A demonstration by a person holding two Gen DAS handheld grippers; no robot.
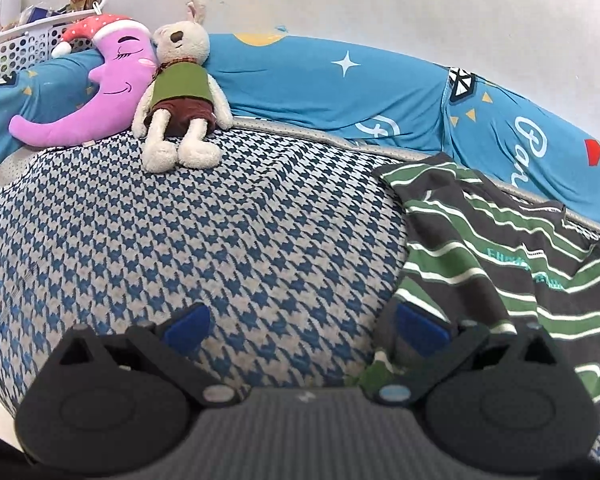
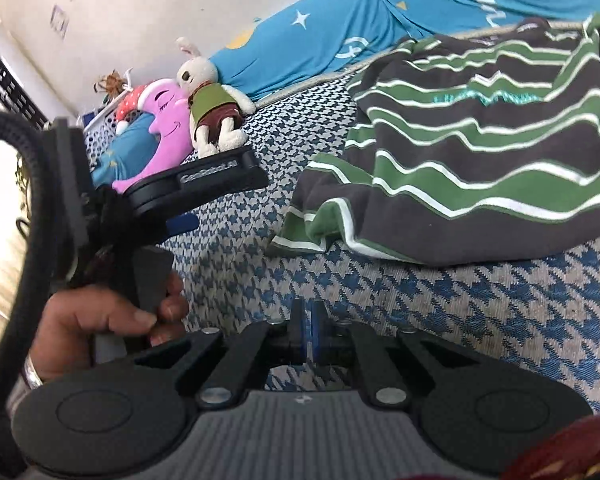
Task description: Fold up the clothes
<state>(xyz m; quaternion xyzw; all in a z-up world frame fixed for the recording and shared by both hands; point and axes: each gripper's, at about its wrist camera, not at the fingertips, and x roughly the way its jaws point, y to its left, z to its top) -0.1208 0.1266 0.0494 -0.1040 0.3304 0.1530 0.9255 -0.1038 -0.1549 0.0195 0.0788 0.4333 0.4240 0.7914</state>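
Striped shirt lying on the houndstooth bed

The striped shirt (image 1: 512, 256) is lying rumpled at frame right on the bedspread (image 1: 220, 232); left gripper (image 1: 304, 326) is gaping open, right gripper (image 2: 309, 330) is pinched closed on nothing.

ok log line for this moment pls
task: fold clothes | left gripper: open, beside striped shirt edge | right gripper: shut, empty | shirt: crumpled on houndstooth bed cover, unfolded

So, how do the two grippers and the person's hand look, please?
Both grippers, left gripper and right gripper, have black linkage arms, round black housings, a grey ribbed body and blue pads. Seen from the right wrist, the left one carries white lettering and a black braided cable. The hand wears a silver ring.
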